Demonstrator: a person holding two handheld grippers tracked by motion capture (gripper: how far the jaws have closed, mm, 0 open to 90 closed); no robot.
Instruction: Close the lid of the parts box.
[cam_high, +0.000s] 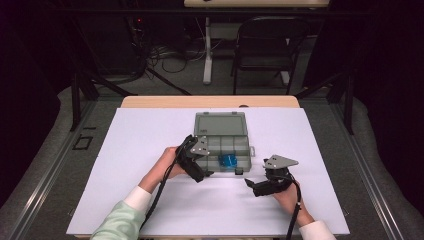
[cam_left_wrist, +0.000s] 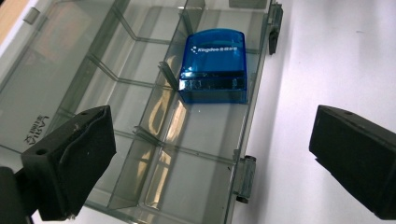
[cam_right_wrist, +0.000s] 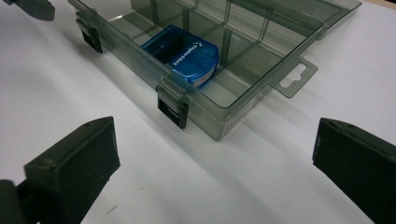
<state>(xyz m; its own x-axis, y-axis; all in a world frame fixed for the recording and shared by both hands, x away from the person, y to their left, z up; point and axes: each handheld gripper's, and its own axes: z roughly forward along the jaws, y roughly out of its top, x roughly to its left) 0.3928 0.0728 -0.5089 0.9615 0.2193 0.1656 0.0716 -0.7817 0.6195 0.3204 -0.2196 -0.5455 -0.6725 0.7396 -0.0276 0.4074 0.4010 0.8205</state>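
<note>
Both grippers, left and right, gape wide and hold nothing. The left one hangs over the box; its jaw could catch a divider or nudge the box before reaching the blue case.

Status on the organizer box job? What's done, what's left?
Done: the blue item lies in a front compartment of the clear organizer box. In hand: nothing; the left claw hangs open over the box, and the right claw is open over the table, facing the front latches. Left, probably: closing the lid, which stands open.
</note>
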